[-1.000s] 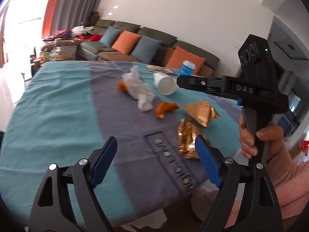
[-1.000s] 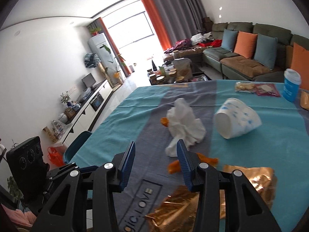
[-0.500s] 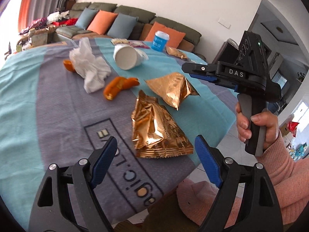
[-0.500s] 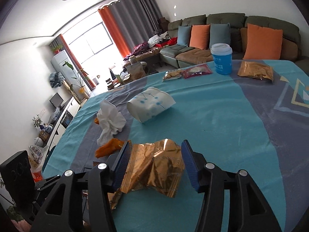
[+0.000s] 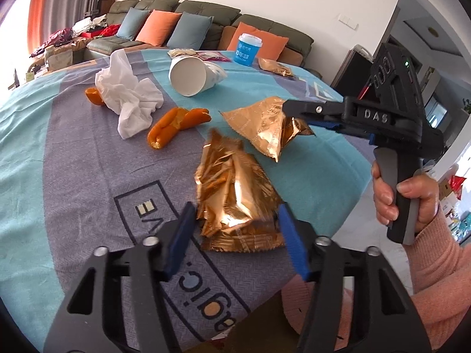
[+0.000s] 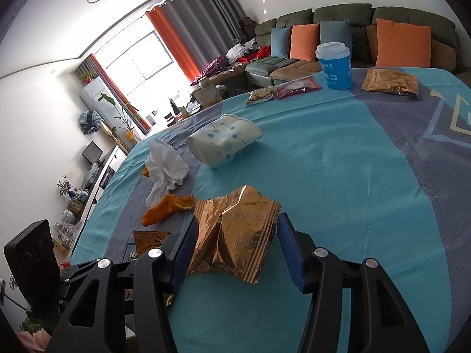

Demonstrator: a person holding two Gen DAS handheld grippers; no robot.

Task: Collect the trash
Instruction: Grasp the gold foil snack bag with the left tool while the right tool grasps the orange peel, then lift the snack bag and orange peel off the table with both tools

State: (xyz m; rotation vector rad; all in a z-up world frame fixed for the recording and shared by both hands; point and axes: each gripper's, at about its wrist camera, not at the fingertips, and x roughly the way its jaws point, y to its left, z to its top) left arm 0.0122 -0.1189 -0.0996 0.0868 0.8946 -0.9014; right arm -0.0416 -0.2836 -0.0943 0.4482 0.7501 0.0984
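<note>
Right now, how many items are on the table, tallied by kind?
Gold foil wrappers: 3
Orange peel pieces: 2
Crumpled tissue: 1
Tipped paper cup: 1
Upright blue cup with lid: 1
Small snack packets: 2
Total: 10

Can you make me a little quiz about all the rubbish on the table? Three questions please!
1. What colour are the two crumpled snack wrappers nearest the edge of the table? A gold, B green, C pink.
2. True or false: the white paper cup stands upright.
3. What lies between the white tissue and those wrappers?
Key: 1 A. 2 False, it lies on its side. 3 The orange peel.
</note>
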